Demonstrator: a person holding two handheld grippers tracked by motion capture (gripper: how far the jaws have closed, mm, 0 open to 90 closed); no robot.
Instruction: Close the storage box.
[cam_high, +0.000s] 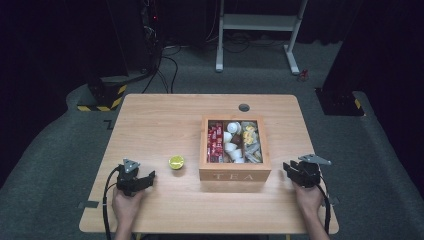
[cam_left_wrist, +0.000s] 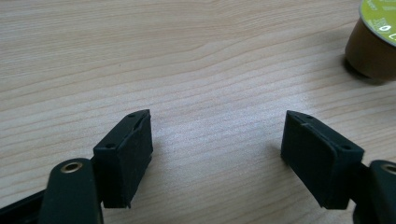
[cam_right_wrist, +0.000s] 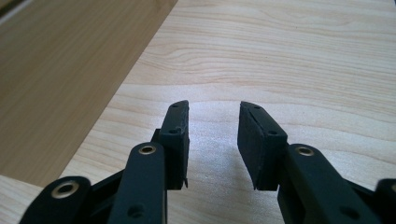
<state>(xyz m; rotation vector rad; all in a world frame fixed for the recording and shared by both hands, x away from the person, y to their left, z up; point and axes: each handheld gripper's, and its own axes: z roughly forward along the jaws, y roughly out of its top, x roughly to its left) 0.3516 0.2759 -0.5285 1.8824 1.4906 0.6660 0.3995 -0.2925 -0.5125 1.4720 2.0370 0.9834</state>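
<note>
Black jaws on the left gripper stood wide apart with only bare table between them, holding nothing. The right gripper was likewise released, its jaws parted over bare wood just beside the box. Neither held anything, so the work looked barely begun or between steps: 1 capsule sat alone on the table, outside the box. It lay near the left gripper, ahead and toward the box; in the left gripper view the capsule sat beyond the jaws at the upper right, well clear of them. Farther off, the box's 3 compartments held packets and cups. I judged a grasp of the capsule was still to come.
</note>
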